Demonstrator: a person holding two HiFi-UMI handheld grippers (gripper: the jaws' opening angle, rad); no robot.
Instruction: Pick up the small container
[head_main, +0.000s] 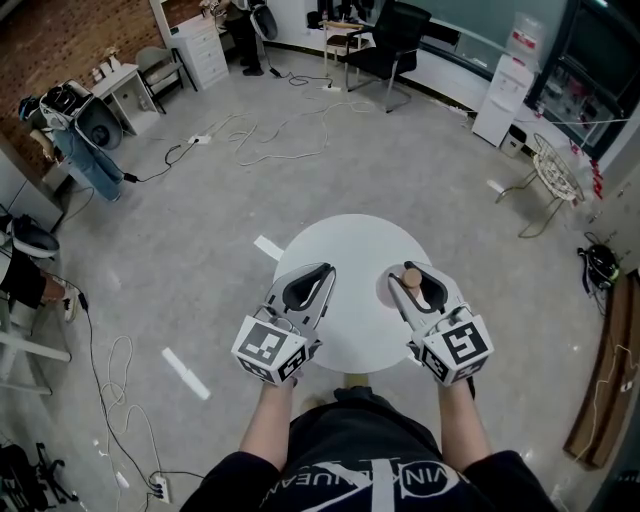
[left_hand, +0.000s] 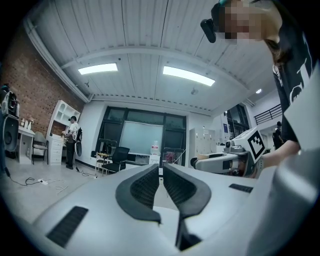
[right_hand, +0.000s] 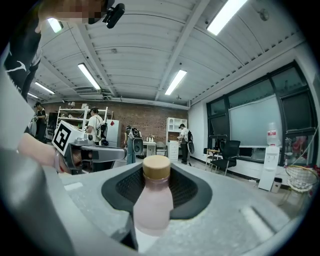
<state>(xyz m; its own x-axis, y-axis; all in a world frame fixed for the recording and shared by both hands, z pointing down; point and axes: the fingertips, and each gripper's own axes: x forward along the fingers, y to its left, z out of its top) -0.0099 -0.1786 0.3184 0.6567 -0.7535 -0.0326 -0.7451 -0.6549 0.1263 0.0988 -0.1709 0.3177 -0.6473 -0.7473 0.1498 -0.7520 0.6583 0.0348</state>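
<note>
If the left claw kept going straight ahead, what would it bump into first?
Nothing close, it seems: the left gripper points level across the white table, toward open floor; depth beyond is unclear.

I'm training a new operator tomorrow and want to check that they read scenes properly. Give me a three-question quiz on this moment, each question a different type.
1. True or false: the left gripper has its jaws spread wide apart.
2. What stands between the right gripper's jaws? A) a mug B) a pink bottle with a tan cap C) nothing
3. Short answer: what shape is the top of the white table beneath both grippers?

Key: 1 false, the jaws meet at their tips with nothing between them. 2 B. 3 round.
</note>
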